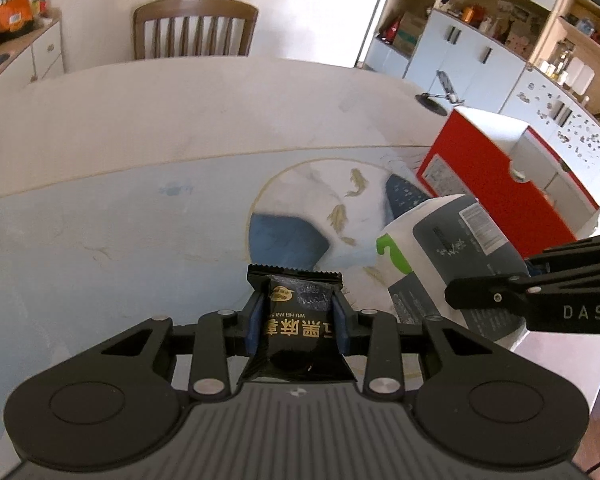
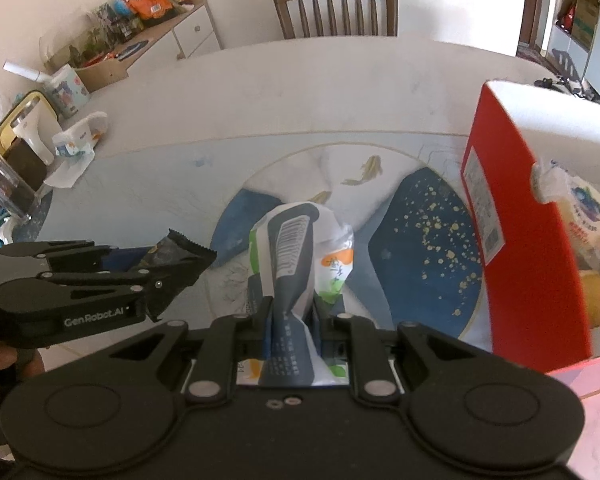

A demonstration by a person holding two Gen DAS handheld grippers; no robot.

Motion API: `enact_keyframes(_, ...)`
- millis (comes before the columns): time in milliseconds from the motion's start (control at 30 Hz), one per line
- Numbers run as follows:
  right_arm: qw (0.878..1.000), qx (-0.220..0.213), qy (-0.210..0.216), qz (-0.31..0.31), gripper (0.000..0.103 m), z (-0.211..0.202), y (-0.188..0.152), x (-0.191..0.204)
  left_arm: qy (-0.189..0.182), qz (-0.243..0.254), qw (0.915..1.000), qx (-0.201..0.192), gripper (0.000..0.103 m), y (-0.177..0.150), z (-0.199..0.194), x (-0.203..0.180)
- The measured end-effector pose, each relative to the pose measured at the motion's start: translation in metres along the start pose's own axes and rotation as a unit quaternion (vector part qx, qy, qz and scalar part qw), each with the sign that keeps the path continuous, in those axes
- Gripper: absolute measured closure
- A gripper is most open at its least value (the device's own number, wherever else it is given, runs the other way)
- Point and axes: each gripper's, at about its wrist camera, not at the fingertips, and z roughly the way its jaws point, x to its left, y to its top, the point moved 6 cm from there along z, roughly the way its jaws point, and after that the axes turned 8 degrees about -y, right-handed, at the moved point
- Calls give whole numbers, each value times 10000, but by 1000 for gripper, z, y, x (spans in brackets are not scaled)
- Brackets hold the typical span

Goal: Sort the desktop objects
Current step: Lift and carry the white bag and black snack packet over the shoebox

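- Over the table's (image 1: pixel 180 128) blue mat, near its round fish print: left gripper (image 1: pixel 298 320) clamped on one small black snack packet (image 1: pixel 296 308), held clear of the surface.
- Right gripper (image 2: pixel 292 320) pinched tight on one white-and-grey pouch (image 2: pixel 300 248), just beside the packet.
- One open red box (image 2: pixel 512 220) at the table's right edge, near both, snacks inside.
- One wooden chair (image 1: pixel 194 28) behind the far edge.
- Clutter at the left edge: cups, tissues.

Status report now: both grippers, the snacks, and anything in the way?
Left gripper shut on black packet. Right gripper shut on white bag. Red box at right, already holding items. Nothing in the way.
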Motion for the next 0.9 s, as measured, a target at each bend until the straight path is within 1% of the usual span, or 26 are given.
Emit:
enact_keyframes(267,9994,-229,-78,243,87,-25,2,-13,-204,427,9988,-154,70,15,-18,-28)
enact_keyframes(500,9975,-429,-87,552,87,-51,-2,-34,-487,817,9951,-255,70,29,-25,-67)
enact_keyframes(700,9948,-657,-139,764,87,-78,-3,-63,-703,1180,9899,-363,70,43,-21,-110)
enact_keyframes(900,9922,-875,-208,866,87,-98,2,-101,-726,1301,9878,-449,70,55,-12,-147)
